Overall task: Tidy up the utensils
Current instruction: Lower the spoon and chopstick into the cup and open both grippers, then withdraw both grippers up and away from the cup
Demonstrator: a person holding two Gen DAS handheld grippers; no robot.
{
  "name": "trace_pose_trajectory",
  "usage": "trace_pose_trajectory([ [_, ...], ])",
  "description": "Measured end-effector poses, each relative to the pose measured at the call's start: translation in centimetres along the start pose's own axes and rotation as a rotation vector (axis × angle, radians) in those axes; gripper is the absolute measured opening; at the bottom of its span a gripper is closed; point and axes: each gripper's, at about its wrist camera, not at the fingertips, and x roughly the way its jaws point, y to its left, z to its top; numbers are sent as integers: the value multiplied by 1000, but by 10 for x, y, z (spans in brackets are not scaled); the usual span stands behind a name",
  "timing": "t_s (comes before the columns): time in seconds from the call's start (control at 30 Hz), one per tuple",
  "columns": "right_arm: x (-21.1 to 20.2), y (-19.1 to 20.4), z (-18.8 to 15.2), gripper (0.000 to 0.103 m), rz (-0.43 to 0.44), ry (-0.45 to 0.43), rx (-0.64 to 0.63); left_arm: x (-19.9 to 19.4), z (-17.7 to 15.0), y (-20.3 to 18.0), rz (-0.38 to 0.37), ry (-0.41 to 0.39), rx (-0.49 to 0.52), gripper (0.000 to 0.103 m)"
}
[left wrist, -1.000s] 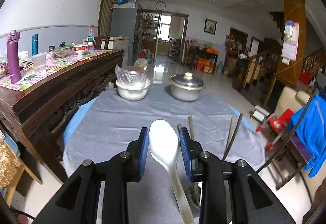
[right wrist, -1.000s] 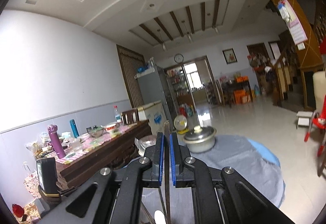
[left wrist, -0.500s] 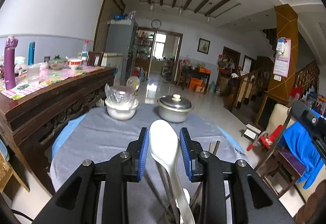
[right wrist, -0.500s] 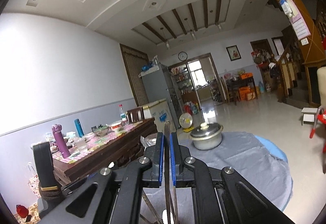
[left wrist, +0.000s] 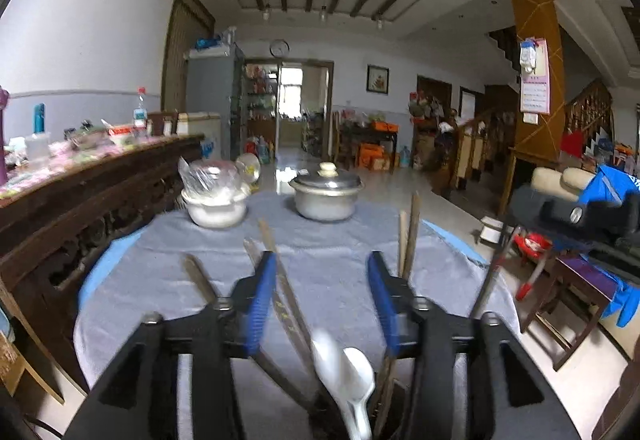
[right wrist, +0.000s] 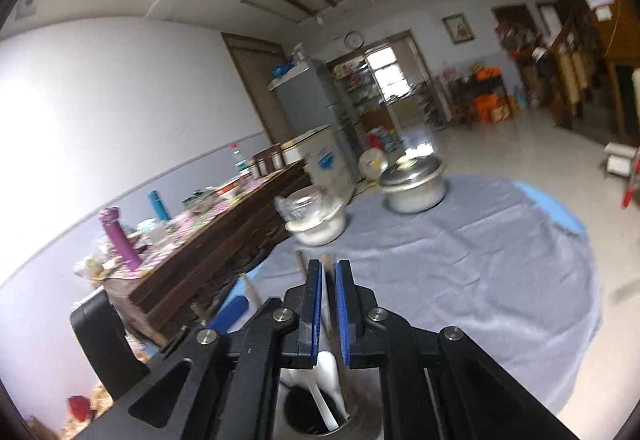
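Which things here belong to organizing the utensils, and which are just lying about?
Part of the job: white spoon, standing chopsticks, utensil holder, single chopstick between the right gripper pads.

Just lying about: lidded pot, bag-covered bowl, purple bottle, wall clock.

No lettering, label or number anywhere is sharp enough to read

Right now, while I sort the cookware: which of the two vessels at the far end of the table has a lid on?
The metal pot, on the right; the white bowl only holds a crumpled clear bag.
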Motion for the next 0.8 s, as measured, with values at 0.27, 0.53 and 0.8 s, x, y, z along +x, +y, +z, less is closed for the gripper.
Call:
trace_pose_trajectory([
  [0.27,3,4,-7,10,39,60,14,-41,17,19,107,24,59,76],
  [0.53,-16,23,-36,55,-30,145,-9,-58,12,34,158,279,-23,77],
  [0.8,-42,54,-58,55,-234,164,-107,-94,18,21,208,257,31,80],
])
